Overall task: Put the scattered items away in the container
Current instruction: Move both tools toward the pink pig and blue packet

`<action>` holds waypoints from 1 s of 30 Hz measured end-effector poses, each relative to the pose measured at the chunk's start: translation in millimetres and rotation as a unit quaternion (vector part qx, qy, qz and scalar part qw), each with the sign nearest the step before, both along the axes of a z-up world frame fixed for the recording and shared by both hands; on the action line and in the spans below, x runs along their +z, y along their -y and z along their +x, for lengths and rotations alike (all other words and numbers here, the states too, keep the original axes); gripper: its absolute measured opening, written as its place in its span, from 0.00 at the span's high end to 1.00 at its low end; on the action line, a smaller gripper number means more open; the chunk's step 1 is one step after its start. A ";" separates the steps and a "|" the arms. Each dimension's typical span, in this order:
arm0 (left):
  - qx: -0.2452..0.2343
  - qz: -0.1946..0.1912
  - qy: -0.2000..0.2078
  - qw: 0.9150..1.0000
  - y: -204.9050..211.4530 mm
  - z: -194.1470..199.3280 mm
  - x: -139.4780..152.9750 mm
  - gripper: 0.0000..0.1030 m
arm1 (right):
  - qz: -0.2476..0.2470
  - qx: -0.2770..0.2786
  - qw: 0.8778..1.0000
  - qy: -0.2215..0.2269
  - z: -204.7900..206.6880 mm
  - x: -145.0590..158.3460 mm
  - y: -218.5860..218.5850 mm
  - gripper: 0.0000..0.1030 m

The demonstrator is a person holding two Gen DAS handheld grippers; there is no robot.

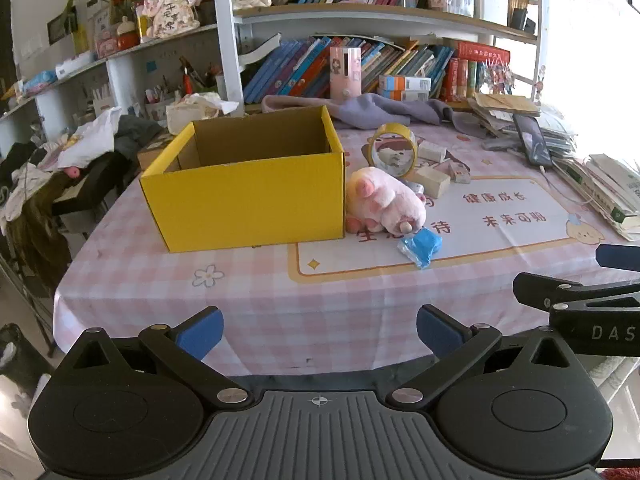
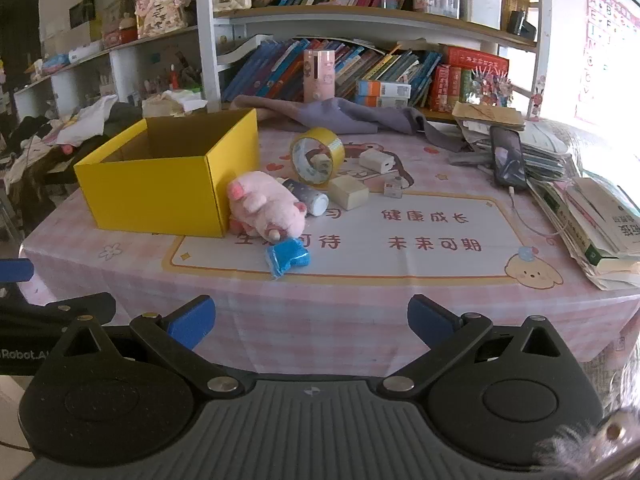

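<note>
An open yellow cardboard box [image 1: 244, 188] [image 2: 160, 188] stands on the pink checked tablecloth, and its inside looks bare. A pink plush pig [image 1: 384, 202] [image 2: 266, 206] lies against its right side. In front of the pig lies a blue packet [image 1: 420, 246] [image 2: 288, 260]. Behind it are a yellow tape roll [image 1: 394, 152] [image 2: 318, 156], a small bottle on its side [image 2: 308, 196], a beige block [image 1: 432, 182] [image 2: 349, 193] and a white charger [image 2: 378, 161]. My left gripper [image 1: 320, 332] and right gripper [image 2: 312, 324] hover open before the table's front edge, nothing between their fingers.
A purple cloth [image 2: 352, 114] lies at the back below bookshelves. A phone [image 2: 507, 158] rests on stacked books and papers [image 2: 592, 220] along the right edge. Clothes pile on furniture at the left [image 1: 48, 172]. The right gripper's arm [image 1: 580, 300] shows in the left wrist view.
</note>
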State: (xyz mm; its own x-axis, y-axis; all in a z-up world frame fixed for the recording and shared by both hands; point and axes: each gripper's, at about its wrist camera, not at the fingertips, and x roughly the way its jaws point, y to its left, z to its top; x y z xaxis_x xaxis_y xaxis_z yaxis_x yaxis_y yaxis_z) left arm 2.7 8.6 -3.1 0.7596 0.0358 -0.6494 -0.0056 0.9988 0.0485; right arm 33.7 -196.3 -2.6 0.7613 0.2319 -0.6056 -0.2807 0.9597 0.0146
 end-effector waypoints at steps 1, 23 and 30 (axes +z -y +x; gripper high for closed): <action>0.001 0.000 0.000 1.000 -0.2 0.0 0.2 0.00 | -0.002 0.000 1.000 0.001 -0.2 0.0 -1.6 0.00; 0.004 0.005 -0.006 1.000 -0.8 3.9 -1.2 0.00 | -0.009 -0.001 1.000 -0.007 4.5 -3.3 -3.1 0.00; 0.004 0.008 -0.008 1.000 1.1 4.1 -2.1 0.00 | -0.009 -0.004 1.000 -0.008 5.0 -4.5 -1.3 0.00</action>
State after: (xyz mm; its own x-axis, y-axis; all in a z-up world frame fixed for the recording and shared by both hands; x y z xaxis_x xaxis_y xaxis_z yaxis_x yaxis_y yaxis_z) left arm 6.8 7.4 -5.2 0.7494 0.0513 -0.6601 -0.0123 0.9979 0.0636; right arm 38.7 -194.9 -7.2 0.7528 0.2147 -0.6223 -0.2727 0.9621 0.0020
